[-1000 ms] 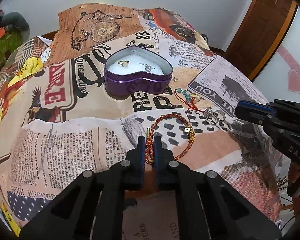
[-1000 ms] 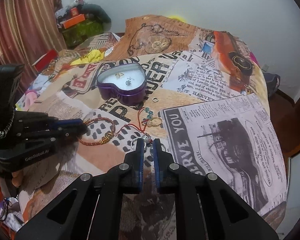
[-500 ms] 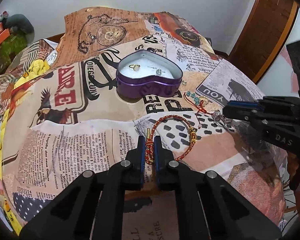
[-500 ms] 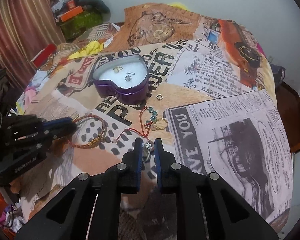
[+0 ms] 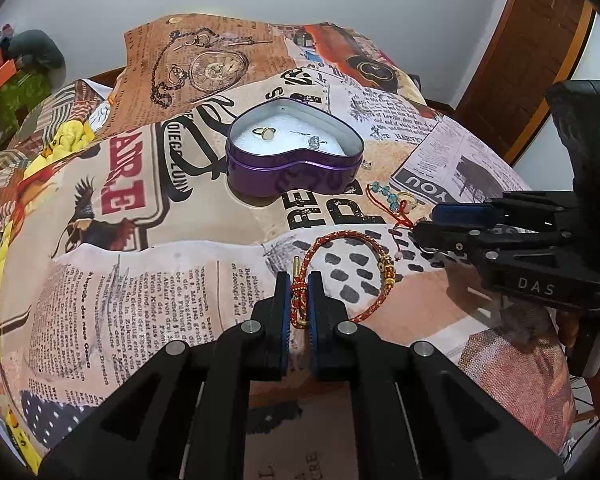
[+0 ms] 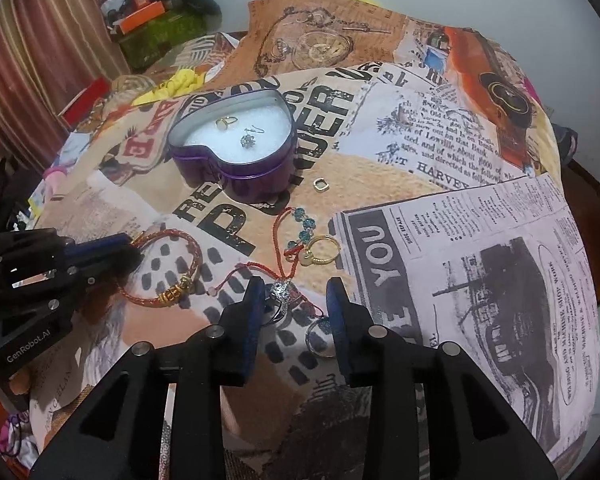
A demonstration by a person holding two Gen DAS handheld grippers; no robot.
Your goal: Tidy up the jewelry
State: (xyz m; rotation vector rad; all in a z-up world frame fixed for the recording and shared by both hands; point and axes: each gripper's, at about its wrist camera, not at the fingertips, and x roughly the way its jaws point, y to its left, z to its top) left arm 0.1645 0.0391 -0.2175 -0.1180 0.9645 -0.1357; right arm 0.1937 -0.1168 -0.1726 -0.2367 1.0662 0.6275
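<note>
Jewelry lies scattered over a newspaper-print cloth (image 6: 460,240), with the purple heart-shaped tin (image 6: 236,152) as landmark. Inside the tin sit a gold ring (image 6: 225,121) and a silver earring (image 6: 249,140). In front of the tin, the left gripper (image 5: 299,292) is clamped narrowly on the red-and-gold braided bracelet (image 5: 356,264). Right of that, nearer the camera than the tin, the right gripper (image 6: 296,300) has just been opening; its jaws stand apart around a sparkly silver ring (image 6: 281,292), not pressing it. A second silver ring (image 6: 320,338) lies by its right finger.
</note>
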